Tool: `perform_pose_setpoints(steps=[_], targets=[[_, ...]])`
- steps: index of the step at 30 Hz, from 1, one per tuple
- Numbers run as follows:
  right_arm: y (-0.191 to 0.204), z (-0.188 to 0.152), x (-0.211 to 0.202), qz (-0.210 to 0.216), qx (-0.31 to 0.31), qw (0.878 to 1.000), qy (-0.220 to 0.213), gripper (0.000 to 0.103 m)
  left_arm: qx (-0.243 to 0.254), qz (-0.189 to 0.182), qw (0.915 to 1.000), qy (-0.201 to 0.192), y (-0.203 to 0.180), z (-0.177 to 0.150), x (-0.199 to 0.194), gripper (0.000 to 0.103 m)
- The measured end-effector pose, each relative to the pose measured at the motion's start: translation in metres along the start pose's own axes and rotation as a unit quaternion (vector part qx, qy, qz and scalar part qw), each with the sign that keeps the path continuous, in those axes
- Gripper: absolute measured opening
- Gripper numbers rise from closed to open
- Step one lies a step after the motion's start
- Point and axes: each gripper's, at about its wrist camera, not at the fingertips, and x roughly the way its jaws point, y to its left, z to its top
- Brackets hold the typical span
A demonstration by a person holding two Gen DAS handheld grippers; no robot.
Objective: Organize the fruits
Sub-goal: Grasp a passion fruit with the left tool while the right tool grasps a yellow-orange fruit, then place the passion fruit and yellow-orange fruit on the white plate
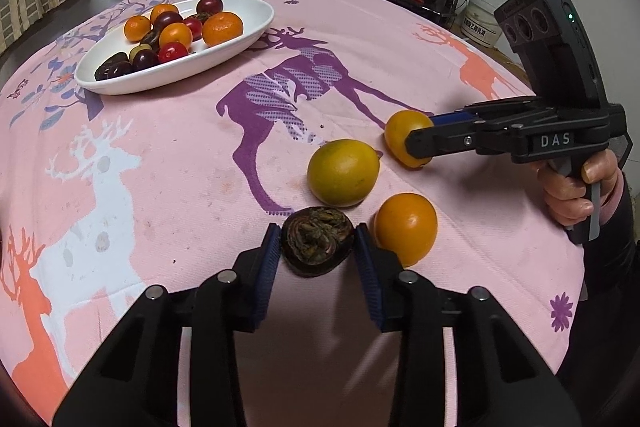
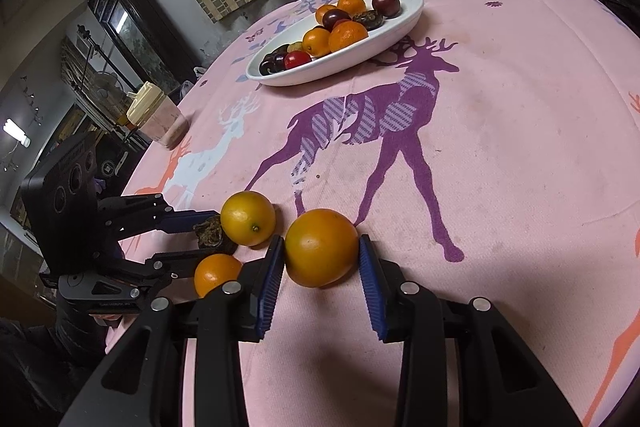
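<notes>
Four fruits lay loose on the pink deer-print tablecloth (image 1: 168,155) at its near side: a dark brown, wrinkled fruit (image 1: 317,241), a yellowish round fruit (image 1: 343,173) just beyond it, a small orange (image 1: 406,227) to its right, and a larger orange (image 1: 404,131) farther right. The left gripper (image 1: 317,247) straddled the dark fruit, its blue-padded fingers (image 1: 269,259) touching or almost touching the fruit on both sides, so the jaws stood about a fruit's width apart; whether they actually pinched it could not be told, and the fruit appeared to rest on the cloth. The right gripper (image 2: 322,255) bracketed the larger orange (image 2: 321,247) in the same way, pads (image 2: 370,279) against or just beside its flanks, firm grip uncertain; this orange also sat on the cloth. In the right wrist view the yellowish fruit (image 2: 248,218) lay just left of that orange, the small orange (image 2: 216,273) nearer and lower left, and the dark fruit (image 2: 212,233) partly hidden between the left gripper's fingers. Well apart, toward the far side of the table, a white oval dish (image 1: 248,39) held a heap of oranges, red and dark purple round fruits and some dark brown pieces. A person's hand (image 1: 572,195) gripped the right gripper's handle. A clear lidded container (image 2: 158,121) stood at the left edge of the cloth.
</notes>
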Motion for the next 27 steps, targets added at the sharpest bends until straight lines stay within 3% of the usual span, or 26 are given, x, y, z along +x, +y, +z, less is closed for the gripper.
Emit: perform_pose_setpoints(steps=[7, 14, 21, 27], targets=[[0.006, 0.019, -0.001, 0.025, -0.007, 1.000, 0.003, 0.038, -0.038, 0.010, 0.9986, -0.035, 0.024, 0.019, -0.025, 0.038], [0.022, 0.094, -0.001, 0.001, -0.039, 0.997, -0.068, 0.038, -0.128, 0.070, 0.9854, -0.087, 0.087, 0.082, -0.040, 0.037], [0.021, 0.169, 0.036, -0.056, -0.048, 0.991, -0.111, 0.038, -0.180, 0.154, 0.9655, -0.109, 0.134, 0.148, -0.010, 0.037], [0.012, 0.207, 0.073, -0.069, -0.048, 0.990, -0.110, 0.038, -0.199, 0.175, 0.9594, -0.097, 0.160, 0.174, 0.020, 0.037]])
